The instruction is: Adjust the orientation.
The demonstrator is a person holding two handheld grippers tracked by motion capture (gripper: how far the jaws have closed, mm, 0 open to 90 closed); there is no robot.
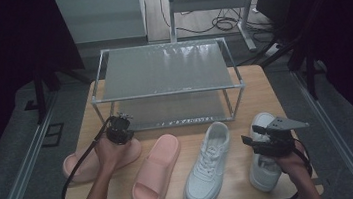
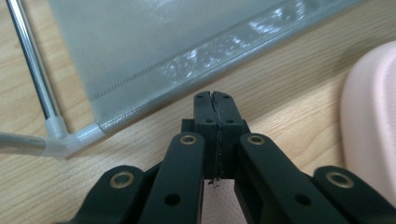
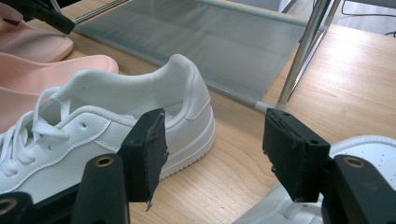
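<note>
Left tongs [image 1: 119, 132]: jaws pressed together on nothing, lower left of the high view, over the left pink slipper [image 1: 79, 167] lying on the table [image 1: 264, 94].
Right tongs [image 1: 264, 137]: jaws wide apart and empty, lower right, above the right white sneaker [image 1: 263, 170].
Between them: second pink slipper [image 1: 156, 171], second white sneaker [image 1: 207, 166].
Upper centre: shoe rack [image 1: 166, 70].

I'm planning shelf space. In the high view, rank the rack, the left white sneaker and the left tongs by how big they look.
1. Rack, clearly largest.
2. Left white sneaker.
3. Left tongs, shut; they sit higher, nearer the camera, yet look smallest.
</note>
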